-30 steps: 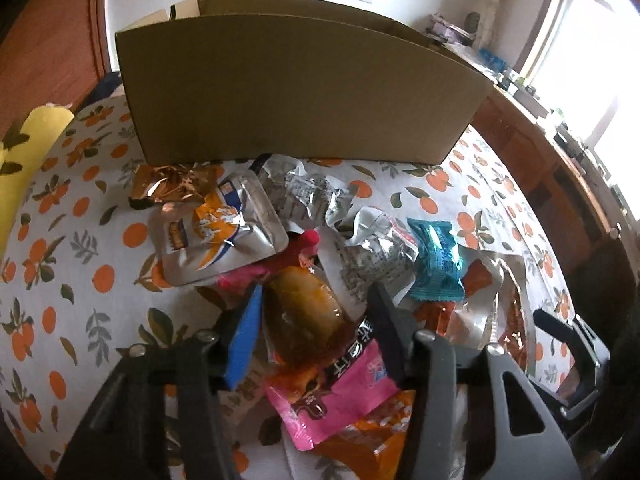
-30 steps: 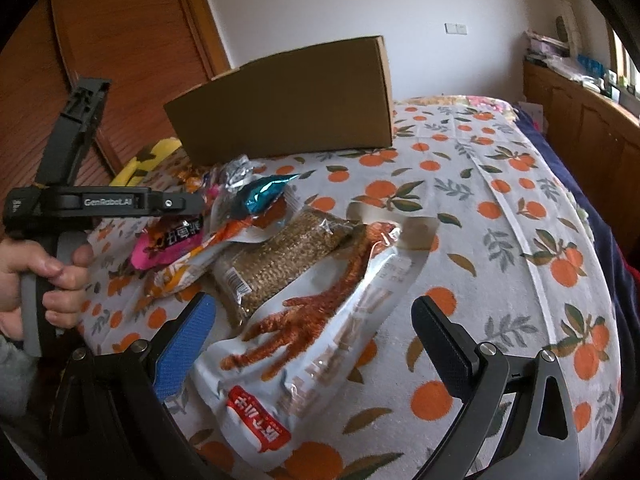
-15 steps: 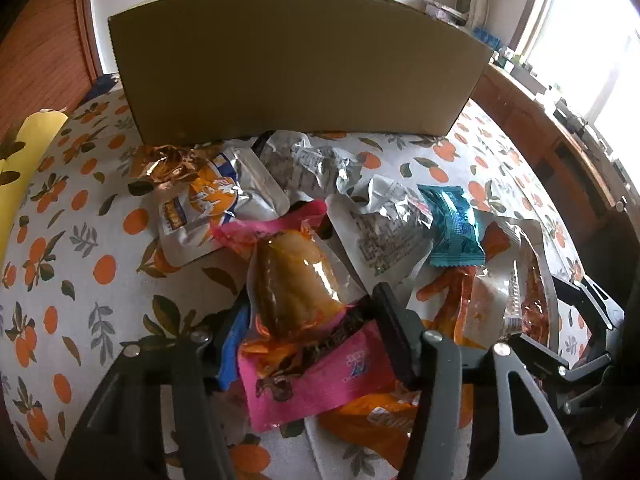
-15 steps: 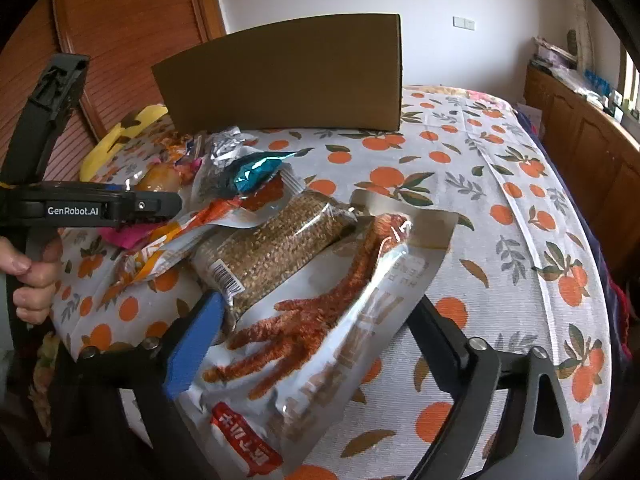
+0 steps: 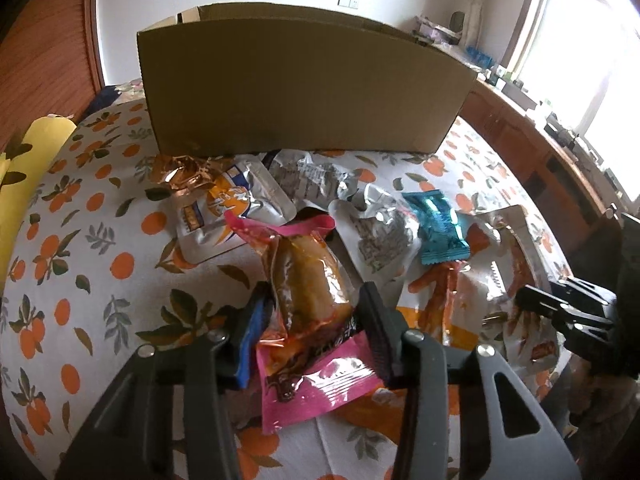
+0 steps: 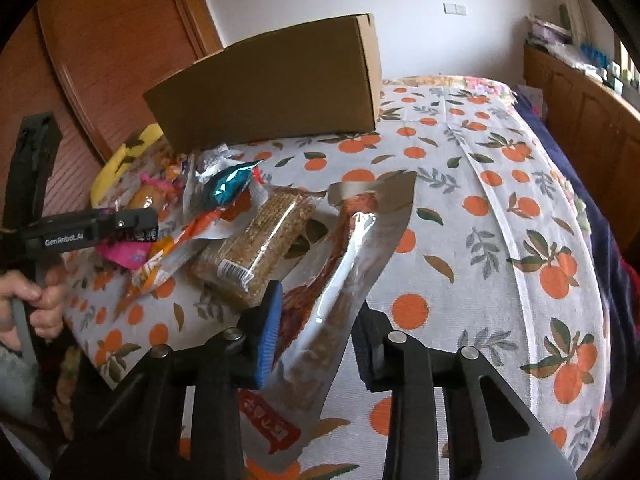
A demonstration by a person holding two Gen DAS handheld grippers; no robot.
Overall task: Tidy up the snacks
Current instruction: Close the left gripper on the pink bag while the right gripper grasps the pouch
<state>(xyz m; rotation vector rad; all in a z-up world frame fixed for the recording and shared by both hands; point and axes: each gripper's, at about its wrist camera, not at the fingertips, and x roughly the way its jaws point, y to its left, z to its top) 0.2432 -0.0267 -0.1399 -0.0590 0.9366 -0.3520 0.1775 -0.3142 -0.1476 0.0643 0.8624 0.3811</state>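
My left claw [image 5: 312,320] has just closed on the pink-wrapped bun packet [image 5: 308,292]. My right claw [image 6: 316,320], also just closing, pinches the chicken-feet pouch [image 6: 340,264]; only its view shows my hand [image 6: 40,300]. Cardboard box [image 5: 304,88] stands behind the pile.

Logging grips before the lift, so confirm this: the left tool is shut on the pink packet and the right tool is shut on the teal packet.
Half wrong. The right tool is shut on the chicken-feet pouch, not the teal packet, which lies untouched in the pile; the right wrist view shows it. The left tool is shut on the pink packet, as stated.
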